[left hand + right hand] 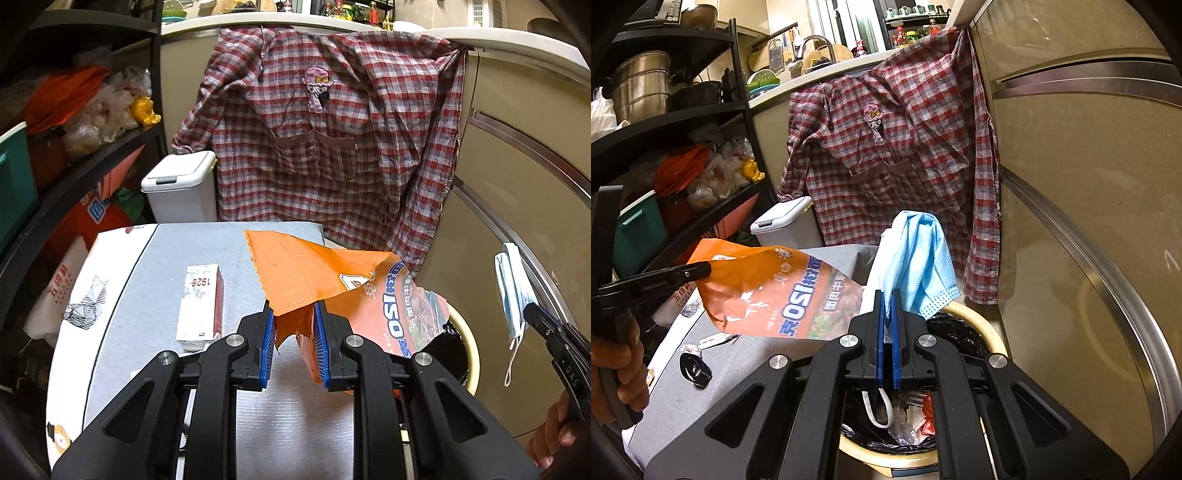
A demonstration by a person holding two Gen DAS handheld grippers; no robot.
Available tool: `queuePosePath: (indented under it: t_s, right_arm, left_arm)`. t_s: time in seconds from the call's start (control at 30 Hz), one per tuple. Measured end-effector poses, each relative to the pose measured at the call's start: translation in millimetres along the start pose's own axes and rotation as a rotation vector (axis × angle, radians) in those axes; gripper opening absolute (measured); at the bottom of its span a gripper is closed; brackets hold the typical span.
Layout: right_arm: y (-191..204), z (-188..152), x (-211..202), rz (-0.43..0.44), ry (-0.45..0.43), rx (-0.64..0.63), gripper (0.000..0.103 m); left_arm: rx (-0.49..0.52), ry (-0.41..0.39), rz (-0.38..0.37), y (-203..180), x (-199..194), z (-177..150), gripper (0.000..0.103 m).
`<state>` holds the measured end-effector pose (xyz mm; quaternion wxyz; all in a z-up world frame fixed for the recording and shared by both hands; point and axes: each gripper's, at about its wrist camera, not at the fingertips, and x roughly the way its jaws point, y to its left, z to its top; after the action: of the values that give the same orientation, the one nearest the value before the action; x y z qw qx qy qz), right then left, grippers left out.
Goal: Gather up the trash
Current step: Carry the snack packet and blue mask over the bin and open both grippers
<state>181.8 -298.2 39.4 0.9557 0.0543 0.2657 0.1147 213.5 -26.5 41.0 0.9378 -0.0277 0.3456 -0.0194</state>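
My left gripper [294, 314] is shut on an orange snack bag [332, 284] and holds it above the table's right edge, beside the trash bin [468, 350]. The bag also shows in the right wrist view [768, 291]. My right gripper [888, 299] is shut on a blue face mask [919, 254] and holds it directly over the cream bin with a black liner [982, 332]. The mask also shows in the left wrist view [513, 291] with the right gripper [535, 314]. A white and red box [201, 306] lies on the grey table [155, 295].
A small black item [695, 369] and white scraps [714, 339] lie on the table. A white lidded bin [181, 188] stands behind the table. A plaid shirt [332, 140] hangs over the counter. Black shelves [74, 177] stand at the left, cabinet doors [1089, 221] at the right.
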Motion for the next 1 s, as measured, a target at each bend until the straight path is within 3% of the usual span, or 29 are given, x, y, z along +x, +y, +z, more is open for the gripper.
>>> queuePosePath:
  t_s: [0.37,0.47,0.53,0.73,0.93,1.0]
  right_arm:
    - [-2,-3,9,-0.003,0.033,-0.001,0.012]
    - [-2,-3,9,-0.010,0.029,-0.004,0.032]
    - [-3,-2,9,-0.013,0.027,-0.001,0.039]
    - [-4,-3,8,-0.015,0.025,0.004,0.039]
    - [-5,-4,7,-0.016,0.026,-0.002,0.039]
    - [-5,-4,7,-0.016,0.024,0.002,0.039]
  left_arm:
    - [0.025,0.026,-0.023,-22,12,-4,0.021]
    - [0.030,0.028,-0.057,-28,14,-4,0.040]
    - [0.038,0.016,-0.075,-32,11,-4,0.050]
    - [0.042,0.006,-0.124,-38,8,-4,0.050]
    - [0.060,0.142,-0.221,-50,27,-12,0.056]
    - [0.059,0.142,-0.220,-53,28,-15,0.056]
